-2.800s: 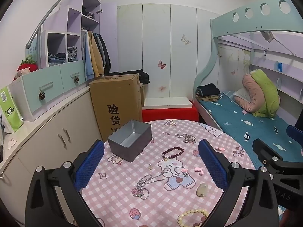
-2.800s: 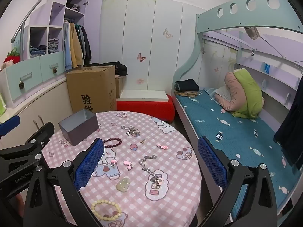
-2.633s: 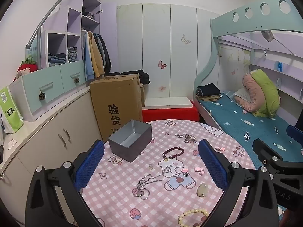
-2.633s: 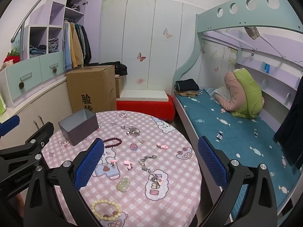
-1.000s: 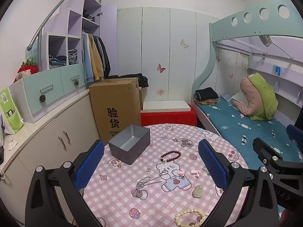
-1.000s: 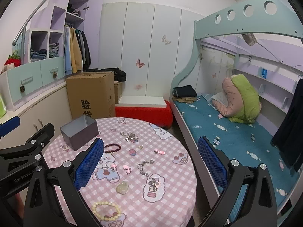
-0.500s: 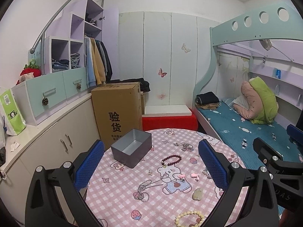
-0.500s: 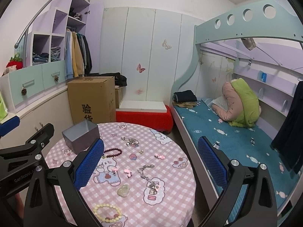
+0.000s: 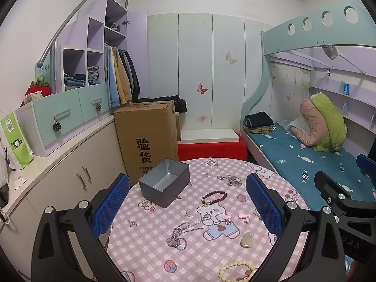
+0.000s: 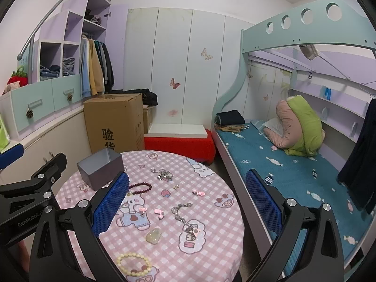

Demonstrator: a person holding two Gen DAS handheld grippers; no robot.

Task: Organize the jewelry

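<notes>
We hold the left gripper (image 9: pixel 188 202) above the round table (image 9: pixel 145 242), jaws spread wide, nothing gripped. At the table's left rear stands the open grey tin box (image 9: pixel 164 185), empty inside. Right of it lies the dark red bead bracelet (image 9: pixel 214 197), then a silver chain necklace (image 9: pixel 185 229) nearer us, a pale jade pendant (image 9: pixel 246 239) and a cream bead bracelet (image 9: pixel 237 269) at the near edge. We hold the right gripper (image 10: pixel 188 202) likewise fully open and empty, over a second silver chain (image 10: pixel 182 213) and pink hair clips (image 10: pixel 158 212).
</notes>
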